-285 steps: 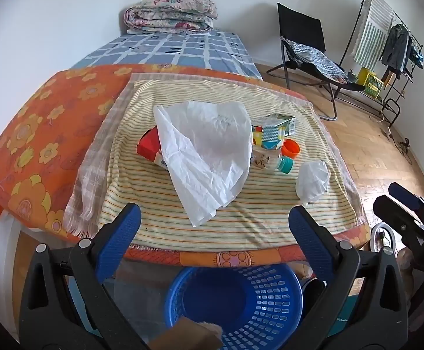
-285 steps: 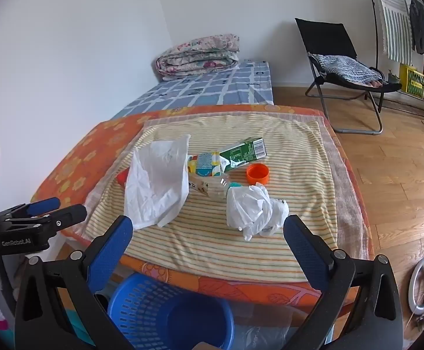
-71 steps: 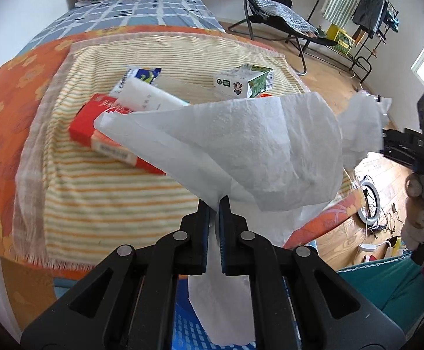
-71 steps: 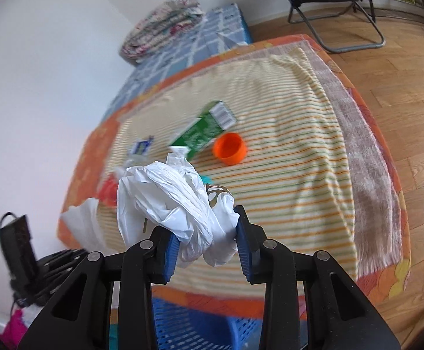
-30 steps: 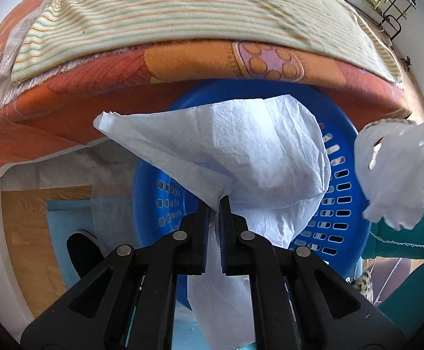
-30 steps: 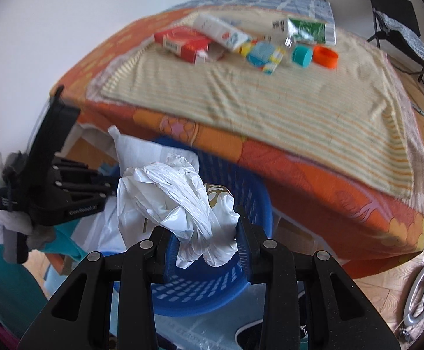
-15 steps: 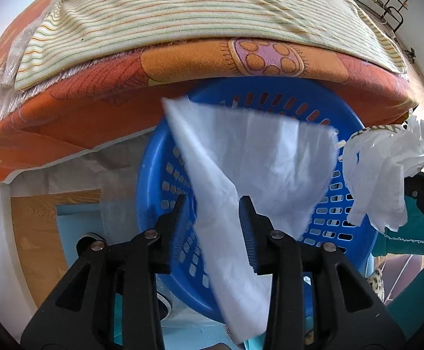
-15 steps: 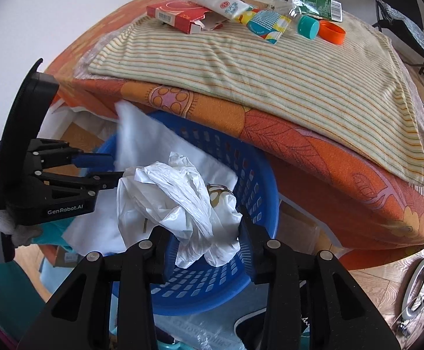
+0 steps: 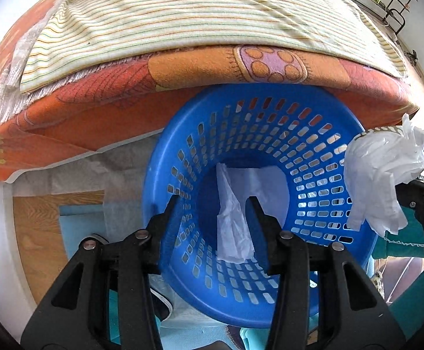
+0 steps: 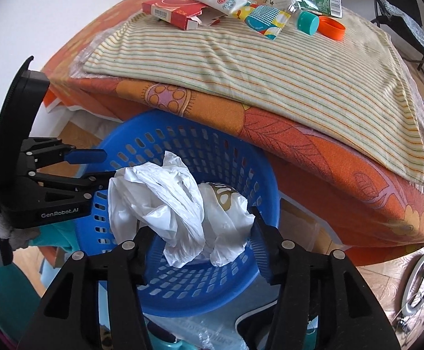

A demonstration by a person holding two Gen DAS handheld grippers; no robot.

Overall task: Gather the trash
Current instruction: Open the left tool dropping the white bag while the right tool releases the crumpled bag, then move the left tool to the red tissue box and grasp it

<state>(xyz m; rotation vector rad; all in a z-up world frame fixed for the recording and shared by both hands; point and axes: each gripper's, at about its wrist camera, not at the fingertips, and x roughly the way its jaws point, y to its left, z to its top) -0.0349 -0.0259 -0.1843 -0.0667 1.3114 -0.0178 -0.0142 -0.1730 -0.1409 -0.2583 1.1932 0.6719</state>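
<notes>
Lying released inside round blue perforated plastic basket (image 9: 313, 122): white paper tissue sheet (image 9: 235, 221). Left tongs (image 9: 213, 204) parted, empty. Right tongs (image 10: 201, 227) clamped around crumpled white plastic bag (image 10: 171, 201); drop pending.

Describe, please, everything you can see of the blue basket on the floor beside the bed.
The blue basket is round, plastic by its look, with rows of small slots through its wall and floor. It stands upright below the orange bed cover, its far rim right at the cover's overhang. A white tissue lies inside on its bottom. The left gripper hangs open above it, while the right gripper holds a crumpled plastic bag over its mouth.
</notes>
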